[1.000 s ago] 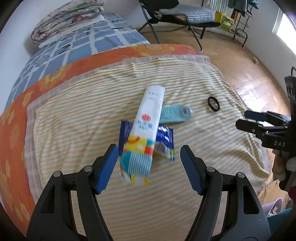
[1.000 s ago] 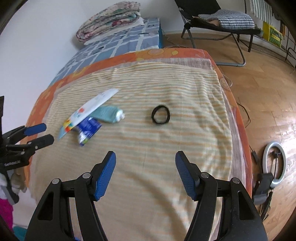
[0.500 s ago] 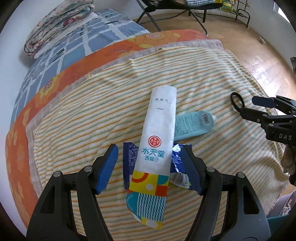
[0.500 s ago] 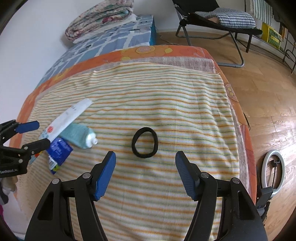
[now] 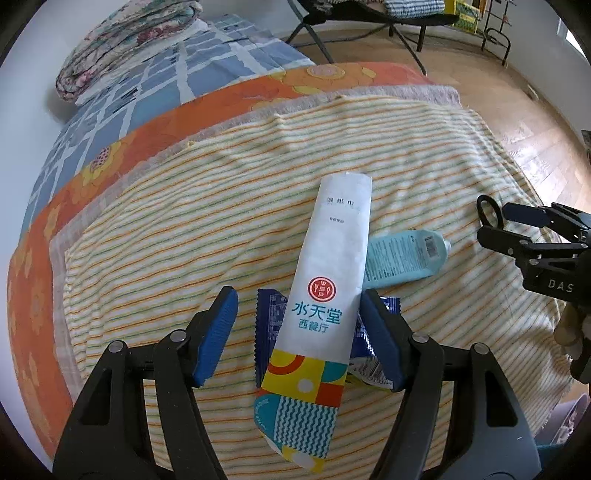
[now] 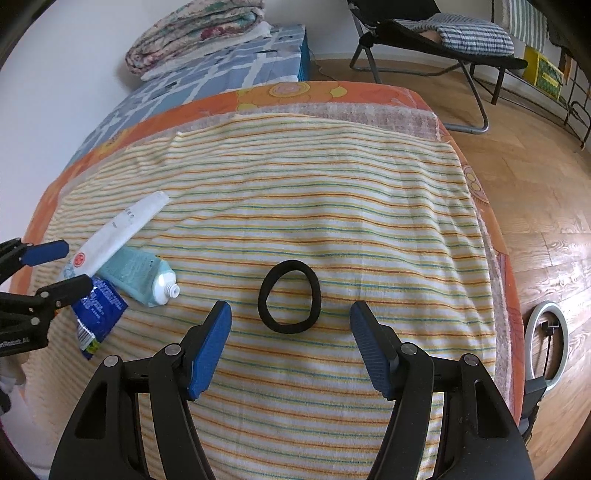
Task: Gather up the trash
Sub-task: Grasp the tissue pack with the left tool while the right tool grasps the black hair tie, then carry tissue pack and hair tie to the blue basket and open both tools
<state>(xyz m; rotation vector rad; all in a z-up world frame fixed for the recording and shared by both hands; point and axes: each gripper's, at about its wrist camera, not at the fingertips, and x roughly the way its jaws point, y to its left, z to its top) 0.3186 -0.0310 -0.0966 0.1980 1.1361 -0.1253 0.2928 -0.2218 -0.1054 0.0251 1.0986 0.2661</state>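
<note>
A long white paper sleeve with a coloured end lies on a striped towel, over a blue foil wrapper and beside a teal tube. My left gripper is open, its jaws either side of the sleeve and wrapper. A black hair tie lies on the towel in the right wrist view. My right gripper is open just short of it. The sleeve, tube and wrapper show at the left there.
The towel covers an orange flowered bed cover. Folded quilts lie on a blue checked sheet at the back. A folding chair stands on the wood floor. A ring light lies on the floor at the right.
Both grippers have moved forward and lower. The left now straddles the sleeve and wrapper; the right has closed in on the hair tie. Both stay open.
</note>
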